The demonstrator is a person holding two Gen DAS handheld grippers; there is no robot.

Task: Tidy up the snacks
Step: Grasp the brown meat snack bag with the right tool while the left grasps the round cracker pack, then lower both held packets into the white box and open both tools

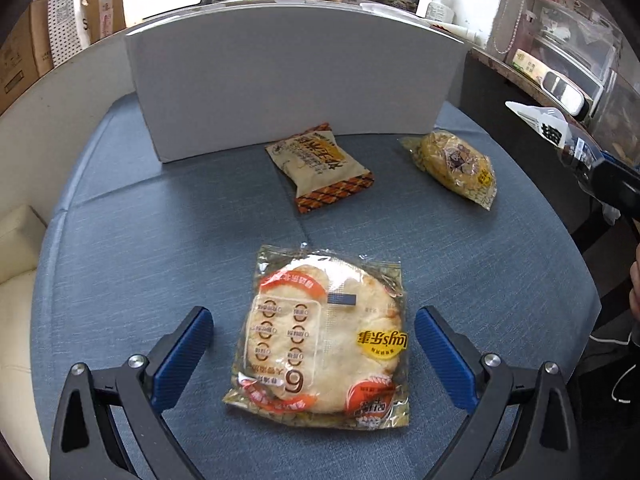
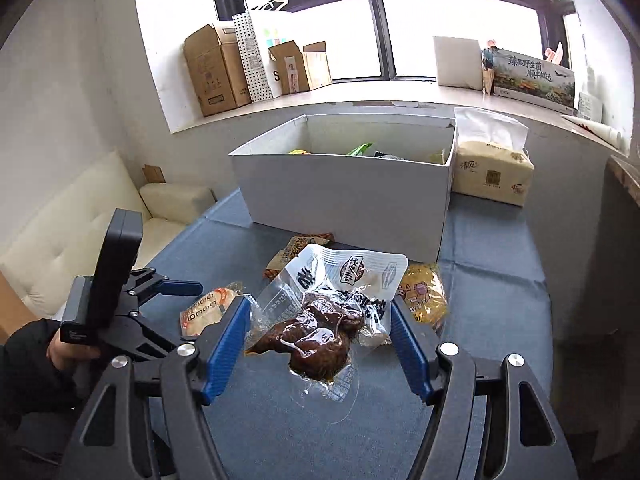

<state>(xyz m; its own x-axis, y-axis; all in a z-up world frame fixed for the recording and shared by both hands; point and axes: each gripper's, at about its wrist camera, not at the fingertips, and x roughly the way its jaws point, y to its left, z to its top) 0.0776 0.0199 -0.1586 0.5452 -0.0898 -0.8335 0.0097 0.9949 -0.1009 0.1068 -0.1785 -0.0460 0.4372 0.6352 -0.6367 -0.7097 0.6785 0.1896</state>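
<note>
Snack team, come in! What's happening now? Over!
Right gripper shut on clear pouch of brown meat. Left gripper open around round flatbread packet. White box ahead, path clear.

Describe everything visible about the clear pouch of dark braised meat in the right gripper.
The braised-meat pouch is a clear vacuum-sealed plastic pack with a white printed upper part bearing black characters and a round logo. Glossy dark brown chunks fill its lower middle; a flat transparent edge hangs below. It sits tilted, lifted off the blue cloth, clamped at both side edges between the blue pads of the right hand-held gripper, in front of the white box.
</note>
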